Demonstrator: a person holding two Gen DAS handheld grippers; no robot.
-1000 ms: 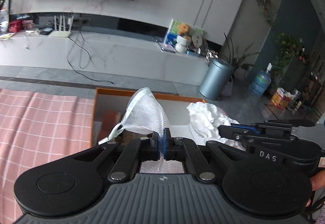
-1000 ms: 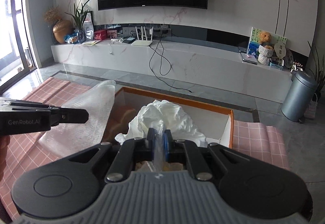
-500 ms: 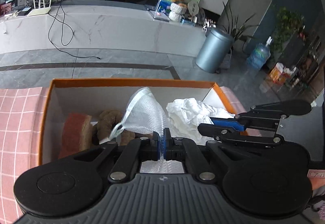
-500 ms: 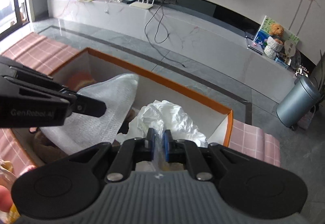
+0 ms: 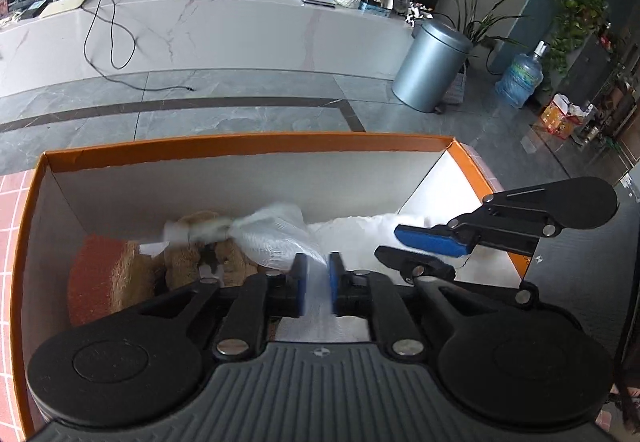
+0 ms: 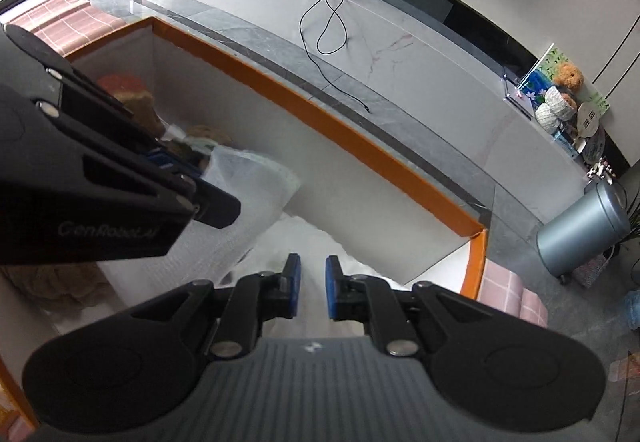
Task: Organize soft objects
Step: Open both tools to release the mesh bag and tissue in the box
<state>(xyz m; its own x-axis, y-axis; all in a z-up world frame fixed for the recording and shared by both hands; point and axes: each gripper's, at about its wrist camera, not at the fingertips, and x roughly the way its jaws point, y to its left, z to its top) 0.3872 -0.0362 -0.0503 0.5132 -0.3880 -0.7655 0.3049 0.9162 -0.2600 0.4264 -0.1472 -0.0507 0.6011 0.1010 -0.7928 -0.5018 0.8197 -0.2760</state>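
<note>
An orange-rimmed cardboard box (image 5: 248,147) holds the soft objects. My left gripper (image 5: 317,274) has its jaws slightly parted, with a white bubble-wrap sheet (image 5: 280,238) still passing between them and draping into the box. My right gripper (image 6: 313,284) is inside the box's right end, jaws slightly open over white crumpled cloth (image 6: 304,238). In the left wrist view the right gripper's blue-padded fingers (image 5: 432,242) sit apart above the cloth (image 5: 360,226). An orange sponge (image 5: 108,274) and a brown plush toy (image 5: 200,262) lie in the box's left part.
The box (image 6: 320,121) sits on a pink checked tablecloth (image 6: 512,298). Beyond the table are a grey tiled floor, a marble TV bench with cables, a grey metal bin (image 5: 432,65) and a water bottle (image 5: 520,75).
Both grippers have lowered into the box with the bubble wrap and the white cloth. Both sets of jaws have parted from fully shut to slightly open.
</note>
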